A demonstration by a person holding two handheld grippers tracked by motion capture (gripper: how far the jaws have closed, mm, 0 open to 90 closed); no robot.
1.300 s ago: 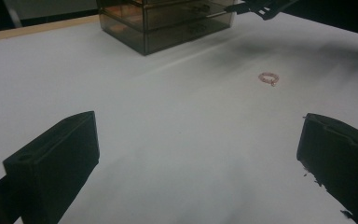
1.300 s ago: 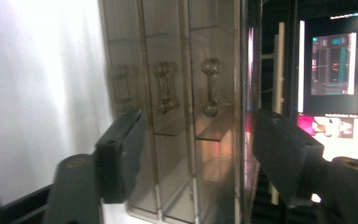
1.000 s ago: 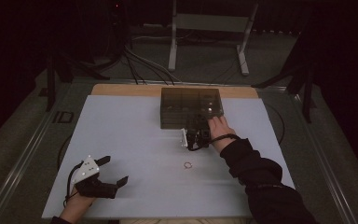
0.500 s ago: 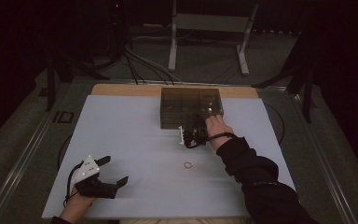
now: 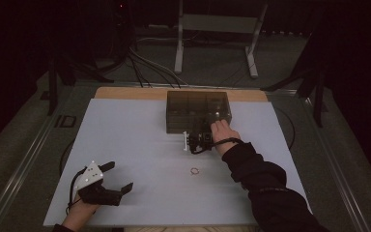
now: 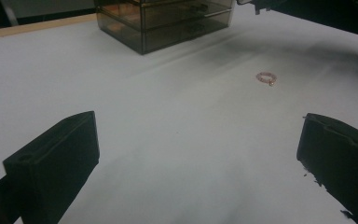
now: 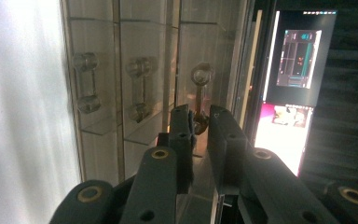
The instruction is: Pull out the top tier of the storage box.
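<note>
Closing further since earlier, right gripper [image 7: 200, 122] now pinches the drawer handle [image 7: 200, 97], whose long axis runs along the jaws.

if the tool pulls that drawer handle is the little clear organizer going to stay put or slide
The drawer organizer looks thin, clear plastic, so probably light; it may slide on the smooth white mat. The right tool pinches one slim handle, and the grip could slip.

Dim, dark-edged room; grainy views; glare beside the glowing screen [image 7: 298, 51].
</note>
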